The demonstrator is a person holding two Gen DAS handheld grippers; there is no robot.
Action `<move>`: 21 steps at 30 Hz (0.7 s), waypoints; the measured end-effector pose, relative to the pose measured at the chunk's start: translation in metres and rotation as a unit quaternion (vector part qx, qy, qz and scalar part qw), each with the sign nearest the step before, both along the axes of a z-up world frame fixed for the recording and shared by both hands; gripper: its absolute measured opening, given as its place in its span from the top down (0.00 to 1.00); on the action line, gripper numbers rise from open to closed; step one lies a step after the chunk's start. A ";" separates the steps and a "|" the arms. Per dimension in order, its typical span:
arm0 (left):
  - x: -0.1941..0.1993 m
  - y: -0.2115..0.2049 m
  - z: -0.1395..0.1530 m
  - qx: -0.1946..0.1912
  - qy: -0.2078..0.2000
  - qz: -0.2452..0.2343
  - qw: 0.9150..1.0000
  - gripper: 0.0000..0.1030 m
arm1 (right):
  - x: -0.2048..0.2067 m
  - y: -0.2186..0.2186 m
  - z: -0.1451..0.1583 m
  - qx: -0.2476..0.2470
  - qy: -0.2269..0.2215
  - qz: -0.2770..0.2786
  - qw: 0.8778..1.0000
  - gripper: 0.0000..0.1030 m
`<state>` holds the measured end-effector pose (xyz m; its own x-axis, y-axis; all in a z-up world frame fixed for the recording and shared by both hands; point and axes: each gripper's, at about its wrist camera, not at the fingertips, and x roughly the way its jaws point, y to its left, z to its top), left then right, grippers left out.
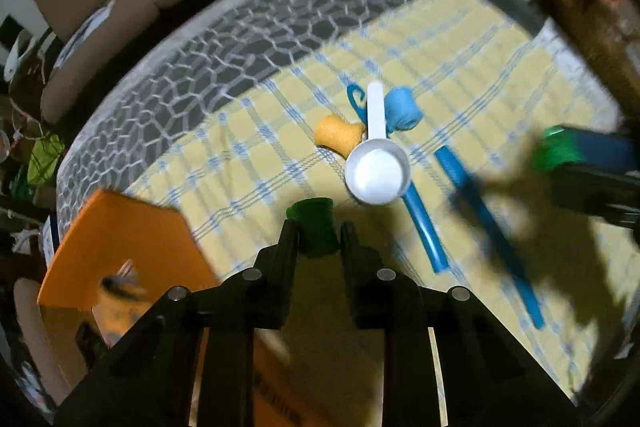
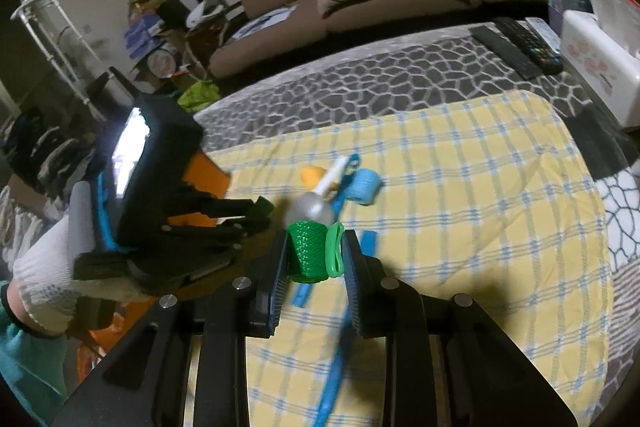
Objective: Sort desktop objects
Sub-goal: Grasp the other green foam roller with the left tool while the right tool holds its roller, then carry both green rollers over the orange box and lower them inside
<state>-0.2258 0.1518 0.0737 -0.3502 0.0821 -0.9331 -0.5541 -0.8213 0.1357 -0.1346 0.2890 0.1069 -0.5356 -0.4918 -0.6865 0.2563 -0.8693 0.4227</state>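
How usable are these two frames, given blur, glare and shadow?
Left wrist view: motion-smeared throughout, heavy shadow over the blue straws; white scoop overexposed. Right wrist view: sharper, though the left gripper is blurred and a screen on it glares white.

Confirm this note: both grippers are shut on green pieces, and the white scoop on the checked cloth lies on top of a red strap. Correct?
Not quite. The strap under the white scoop is blue, not red, as the left wrist view shows. The rest holds: the left gripper and the right gripper each clamp a green piece.

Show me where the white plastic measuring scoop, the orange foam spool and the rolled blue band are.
White plastic measuring scoop [image 1: 378, 173], left wrist view, bowl.
Orange foam spool [image 1: 334, 135], left wrist view, waist.
Rolled blue band [image 1: 402, 107], left wrist view, outer coil.
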 end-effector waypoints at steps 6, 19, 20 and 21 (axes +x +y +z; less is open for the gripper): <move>0.039 -0.055 0.050 0.069 0.031 0.021 0.997 0.81 | 0.008 -0.035 0.016 -0.024 0.014 0.041 0.999 0.75; 0.109 -0.188 0.061 0.124 0.042 0.116 0.985 0.81 | 0.044 -0.157 0.023 0.000 0.024 0.171 0.985 0.75; 0.113 -0.194 0.058 0.125 0.040 0.121 0.984 0.81 | 0.047 -0.167 0.021 0.003 0.022 0.180 0.983 0.75; 0.116 -0.201 0.055 0.128 0.037 0.126 0.983 0.81 | 0.049 -0.177 0.018 0.006 0.019 0.191 0.981 0.75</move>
